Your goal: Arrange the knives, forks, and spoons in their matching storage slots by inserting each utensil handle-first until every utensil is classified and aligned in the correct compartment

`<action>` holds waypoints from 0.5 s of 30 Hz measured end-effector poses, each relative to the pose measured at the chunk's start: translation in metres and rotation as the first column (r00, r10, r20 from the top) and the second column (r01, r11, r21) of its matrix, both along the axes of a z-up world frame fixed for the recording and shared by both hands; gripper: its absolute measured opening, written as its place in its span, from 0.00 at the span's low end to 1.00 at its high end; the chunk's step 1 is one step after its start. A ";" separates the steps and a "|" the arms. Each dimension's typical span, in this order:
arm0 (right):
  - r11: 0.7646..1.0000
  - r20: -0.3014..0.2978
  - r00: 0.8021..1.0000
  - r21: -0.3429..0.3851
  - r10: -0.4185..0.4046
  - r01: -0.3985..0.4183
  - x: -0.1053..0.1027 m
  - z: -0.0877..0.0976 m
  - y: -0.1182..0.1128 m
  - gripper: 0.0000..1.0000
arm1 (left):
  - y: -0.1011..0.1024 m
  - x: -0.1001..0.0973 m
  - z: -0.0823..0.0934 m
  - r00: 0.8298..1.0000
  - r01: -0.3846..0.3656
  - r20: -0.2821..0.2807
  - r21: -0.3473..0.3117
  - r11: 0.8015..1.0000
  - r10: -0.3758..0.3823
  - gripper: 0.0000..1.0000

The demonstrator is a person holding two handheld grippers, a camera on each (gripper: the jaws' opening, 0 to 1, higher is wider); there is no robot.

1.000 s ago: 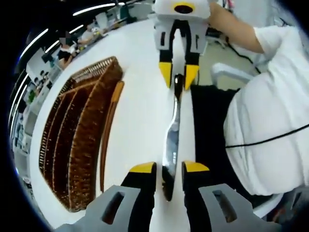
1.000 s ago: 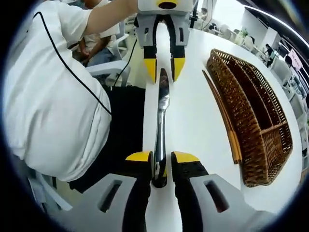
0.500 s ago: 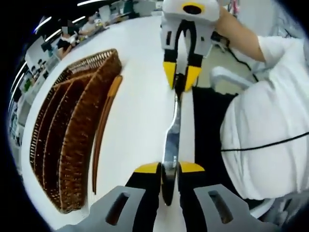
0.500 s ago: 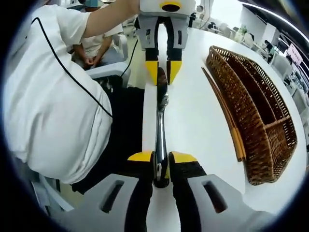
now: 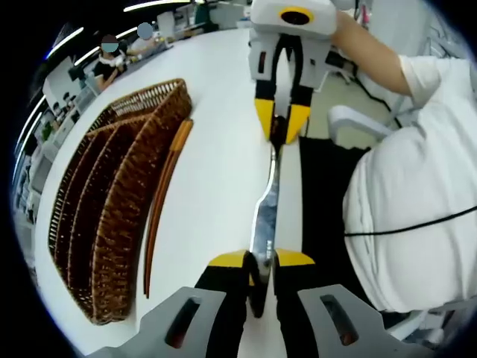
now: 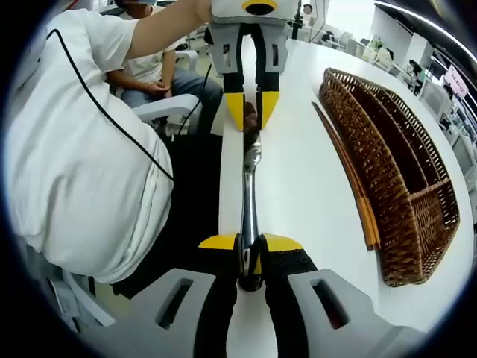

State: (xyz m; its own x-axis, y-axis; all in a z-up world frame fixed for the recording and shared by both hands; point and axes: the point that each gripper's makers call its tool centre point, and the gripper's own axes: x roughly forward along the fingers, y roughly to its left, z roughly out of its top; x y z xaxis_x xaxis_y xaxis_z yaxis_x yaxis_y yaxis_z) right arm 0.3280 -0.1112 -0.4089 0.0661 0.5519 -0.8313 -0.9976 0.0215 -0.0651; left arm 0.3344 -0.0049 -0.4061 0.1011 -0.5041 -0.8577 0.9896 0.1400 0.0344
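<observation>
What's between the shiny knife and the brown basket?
In the left gripper view, bare white table and a thin orange-brown wooden stick lie between the shiny metal knife and the brown wicker basket.

both grippers now pinching the knife

a second ago the left gripper (image 5: pixel 251 260) had its jaws spread either side of the blade of the knife (image 5: pixel 264 216), now they're closed right on it, and the right gripper (image 6: pixel 250 242) has squeezed in tighter on the handle end too

Shiny metal knife (image 5: pixel 264 216), rough woven wicker tray (image 5: pixel 112 201), smooth matt white table (image 5: pixel 216 171)
</observation>
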 end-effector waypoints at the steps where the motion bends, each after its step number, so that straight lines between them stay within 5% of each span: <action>1: 1.000 -0.001 1.000 -0.002 -0.002 0.002 0.001 0.000 0.000 0.11 | 0.000 0.000 0.000 1.000 0.003 0.016 -0.003 1.000 -0.003 0.11; 15: 1.000 -0.006 1.000 -0.021 -0.007 0.007 0.005 0.000 0.005 0.12 | 0.002 0.002 0.003 0.986 0.002 0.168 -0.022 1.000 0.002 0.10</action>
State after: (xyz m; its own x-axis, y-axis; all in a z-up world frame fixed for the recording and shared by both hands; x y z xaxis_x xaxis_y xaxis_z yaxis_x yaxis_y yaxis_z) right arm 0.3333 -0.1064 -0.4092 0.0644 0.5341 -0.8430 -0.9979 0.0272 -0.0590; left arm 0.3364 -0.0030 -0.4034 0.2427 -0.5228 -0.8172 0.9700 0.1428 0.1968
